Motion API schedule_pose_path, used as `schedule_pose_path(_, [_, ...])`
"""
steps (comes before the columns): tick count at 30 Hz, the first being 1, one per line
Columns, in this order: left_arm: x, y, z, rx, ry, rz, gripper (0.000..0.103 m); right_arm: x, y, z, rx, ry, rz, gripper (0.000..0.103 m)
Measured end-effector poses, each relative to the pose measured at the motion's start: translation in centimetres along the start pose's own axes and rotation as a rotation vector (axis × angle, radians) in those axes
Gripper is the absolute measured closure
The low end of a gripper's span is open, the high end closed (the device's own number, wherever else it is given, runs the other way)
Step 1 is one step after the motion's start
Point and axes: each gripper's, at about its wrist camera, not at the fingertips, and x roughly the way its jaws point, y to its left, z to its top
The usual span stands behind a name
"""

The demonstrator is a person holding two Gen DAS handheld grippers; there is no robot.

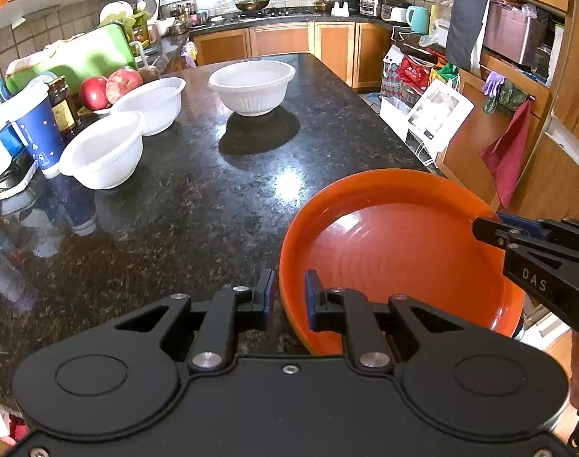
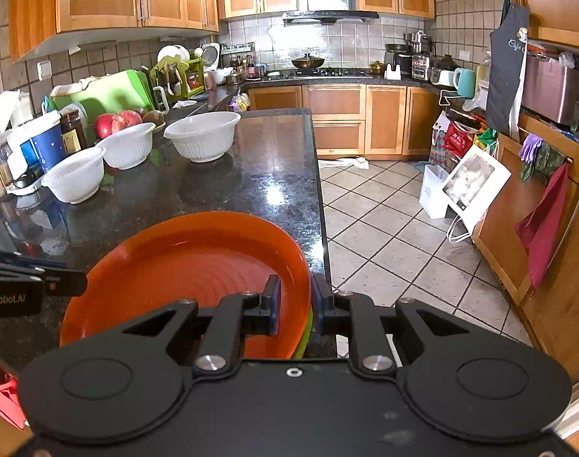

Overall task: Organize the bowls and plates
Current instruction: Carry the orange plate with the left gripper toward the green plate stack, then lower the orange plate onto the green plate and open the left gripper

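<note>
An orange plate (image 1: 396, 251) tops a small stack at the counter's near right edge; a green plate edge (image 2: 307, 327) shows under it. My left gripper (image 1: 289, 297) straddles the stack's left rim, jaws slightly apart around it. My right gripper (image 2: 295, 304) straddles the right rim the same way, and shows in the left wrist view (image 1: 479, 228). Three white ribbed bowls stand on the dark granite counter (image 1: 198, 198): a large one (image 1: 252, 85) mid-counter, a middle one (image 1: 152, 103) and a near one (image 1: 104, 150) at the left.
Left of the bowls stand a blue paper cup (image 1: 38, 129), a sauce jar (image 1: 63, 104), apples (image 1: 110, 87) and a green cutting board (image 1: 87, 57). The counter's right edge (image 2: 319, 190) drops to a tiled floor with bags and cabinets beyond.
</note>
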Motion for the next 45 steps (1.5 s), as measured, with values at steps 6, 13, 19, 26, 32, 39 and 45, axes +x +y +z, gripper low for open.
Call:
schedule_pose_path(6, [-0.3, 0.2, -0.1, -0.001, -0.006, 0.009, 0.080, 0.0, -0.1, -0.1, 0.018, -0.015, -0.022, 0.075])
schedule_pose_path(13, [-0.8, 1.0, -0.4, -0.011, -0.007, 0.021, 0.072, 0.0, 0.3, 0.1, 0.024, -0.017, -0.025, 0.075])
schedule_pose_path(19, [-1.4, 2.7, -0.6, -0.029, -0.011, 0.040, 0.072, -0.5, 1.4, 0.7, 0.031, -0.041, -0.015, 0.073])
schedule_pose_path(26, [-1.7, 6.5, -0.6, -0.056, -0.016, 0.069, 0.071, -1.2, 4.3, 1.5, 0.014, -0.071, 0.005, 0.068])
schedule_pose_path(32, [-1.8, 11.2, -0.4, -0.088, -0.022, 0.073, 0.053, -1.0, 8.4, 2.6, 0.013, -0.067, 0.036, 0.064])
schedule_pose_path(39, [-1.9, 17.5, 0.3, -0.083, -0.044, 0.090, 0.052, 0.7, 14.7, 4.3, 0.031, -0.049, 0.075, 0.061])
schedule_pose_path(45, [-1.0, 22.8, 1.0, -0.090, -0.052, 0.090, 0.048, 2.5, 20.4, 5.5, 0.031, -0.045, 0.106, 0.060])
